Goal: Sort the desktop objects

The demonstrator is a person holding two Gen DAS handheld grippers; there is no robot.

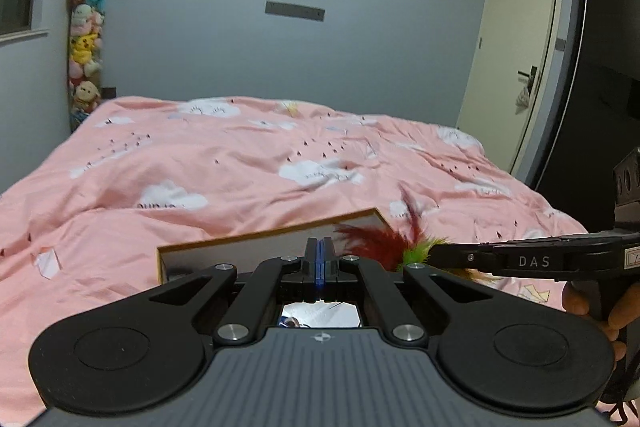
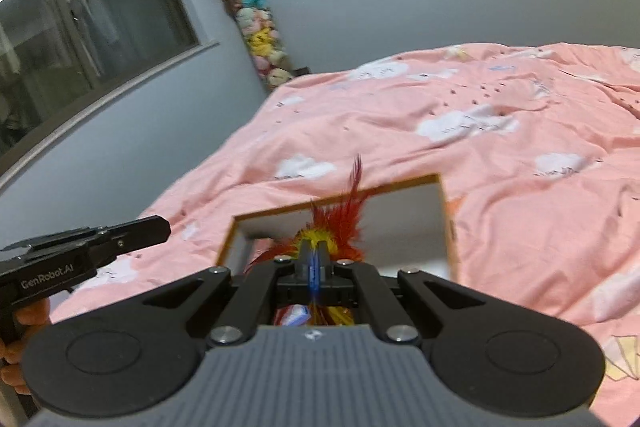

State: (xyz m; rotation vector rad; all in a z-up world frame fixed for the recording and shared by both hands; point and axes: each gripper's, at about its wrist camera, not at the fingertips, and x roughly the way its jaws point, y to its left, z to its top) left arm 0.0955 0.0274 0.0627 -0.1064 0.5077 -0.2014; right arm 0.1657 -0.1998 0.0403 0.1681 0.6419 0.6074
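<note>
My right gripper (image 2: 316, 261) is shut on a feather toy (image 2: 344, 219) with red, yellow and green plumes, held above an open cardboard box (image 2: 400, 215). In the left wrist view the right gripper (image 1: 436, 255) reaches in from the right with the feather toy (image 1: 384, 241) at its tip, over the box (image 1: 248, 251). My left gripper (image 1: 319, 259) is shut and empty, its fingers pressed together just in front of the box. It also shows at the left of the right wrist view (image 2: 160, 227).
The box rests on a bed with a pink cloud-print duvet (image 1: 240, 163). A tall column of plush toys (image 1: 86, 39) topped by a panda stands in the far corner. A door (image 1: 516, 67) is at the right, a window (image 2: 80, 27) at the left.
</note>
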